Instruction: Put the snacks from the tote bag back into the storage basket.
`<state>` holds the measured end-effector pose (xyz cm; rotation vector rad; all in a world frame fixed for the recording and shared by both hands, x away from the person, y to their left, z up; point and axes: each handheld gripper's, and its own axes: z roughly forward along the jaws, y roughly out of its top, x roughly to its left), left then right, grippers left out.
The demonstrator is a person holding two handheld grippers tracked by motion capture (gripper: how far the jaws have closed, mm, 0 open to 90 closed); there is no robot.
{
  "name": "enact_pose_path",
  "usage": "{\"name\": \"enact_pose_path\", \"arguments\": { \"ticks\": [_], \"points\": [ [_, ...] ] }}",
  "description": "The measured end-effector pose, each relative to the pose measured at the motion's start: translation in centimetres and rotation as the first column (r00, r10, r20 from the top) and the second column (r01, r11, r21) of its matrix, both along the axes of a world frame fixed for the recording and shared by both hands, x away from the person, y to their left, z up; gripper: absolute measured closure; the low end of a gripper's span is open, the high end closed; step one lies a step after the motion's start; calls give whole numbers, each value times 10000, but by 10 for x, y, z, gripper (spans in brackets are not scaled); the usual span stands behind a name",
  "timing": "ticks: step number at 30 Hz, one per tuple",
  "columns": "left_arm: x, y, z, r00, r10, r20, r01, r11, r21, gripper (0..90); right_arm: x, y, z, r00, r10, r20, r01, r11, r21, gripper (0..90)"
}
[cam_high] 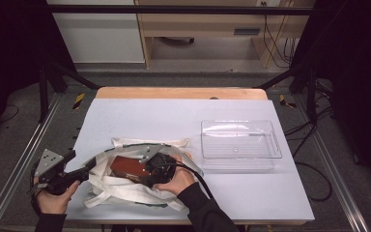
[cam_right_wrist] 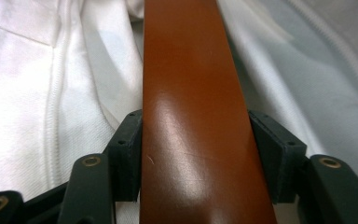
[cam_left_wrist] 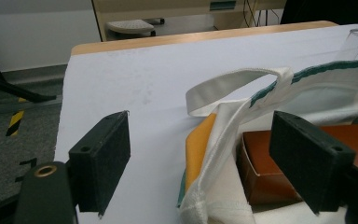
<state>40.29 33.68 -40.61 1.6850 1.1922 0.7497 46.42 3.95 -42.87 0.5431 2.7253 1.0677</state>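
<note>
White canvas tote bag lies at the table's near edge, a brown box in its mouth, the right gripper nearer. Left gripper view: jaws spread, straddling the bag's rim, clamping nothing. Right gripper view: jaws clenched across the brown box's width, its long axis running straight ahead.

The high view looks forward and down over the whole desk from its near edge. The left gripper view sits low by the near left corner, facing the far edge. The right gripper view looks very close along a brown box inside the white bag, which all three views share.
</note>
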Motion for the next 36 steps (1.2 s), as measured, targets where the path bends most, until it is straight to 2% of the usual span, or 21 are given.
{"name": "enact_pose_path", "arguments": {
  "ticks": [3, 4, 5, 6, 9, 10, 12, 15, 17, 21, 24, 27, 28, 32, 36],
  "points": [
    [0, 1, 0, 10000, 33, 18, -32, 9999, -103, 206, -2, -3, 13, 9997, 50, 219, -52, 9999, 135, 431],
    [0, 1, 0, 10000, 33, 18, -32, 9999, -103, 206, -2, -3, 13, 9997, 50, 219, -52, 9999, 135, 431],
    [0, 1, 0, 10000, 33, 37, -33, 9999, -115, 206, -3, -4, 17, 9998, 19, 195, -25, 9996, 282, 432],
    [-1, 0, 0, 10000, 12, 53, -12, 9999, -113, 207, -5, -10, 28, 10000, -50, 58, 47, 9986, 522, 433],
    [-1, 0, 1, 10000, 44, 67, -43, 9999, -122, 206, -9, -14, 34, 9998, -216, -39, 217, 9989, 412, 433],
    [-1, 0, 1, 10000, 46, 68, -45, 9999, -124, 207, -16, -19, 32, 9989, -470, 44, 468, 9982, 365, 433],
    [-1, 0, 0, 10000, 67, 68, -66, 9999, -117, 206, -21, -25, 24, 9978, -667, -17, 667, 9967, 459, 433],
    [0, -2, -1, 10000, 42, 4, -42, 9999, -99, 207, -26, -31, 7, 9960, -838, -299, 855, 9945, 604, 430],
    [0, -3, -1, 10000, 12, -8, -12, 10000, -57, 207, -27, -32, 2, 9957, -905, -184, 918, 9919, 876, 420],
    [0, -3, -1, 10000, -8, 11, 8, 10000, -43, 207, -24, -29, 3, 9967, -798, -147, 806, 9948, 627, 383],
    [0, -2, -1, 10000, 15, -36, -15, 10000, -68, 207, -18, -27, 6, 9964, -745, -392, 776, 9934, 839, 351],
    [0, -2, -1, 10000, 8, -37, -9, 10000, -57, 207, -13, -24, 6, 9953, -825, -513, 865, 9931, 797, 347],
    [0, -2, -1, 10000, 3, -18, -3, 10000, -78, 207, -8, -20, 3, 9921, -800, -962, 866, 9941, 655, 340],
    [0, -1, -1, 10000, 12, -23, -13, 10000, -70, 207, -6, -18, 0, 9886, -871, -1229, 945, 9940, 556, 386],
    [0, -2, -1, 10000, 20, -28, -20, 10000, -72, 208, -9, -17, -1, 9904, -769, -1149, 829, 9954, 488, 420]
  ]
}}
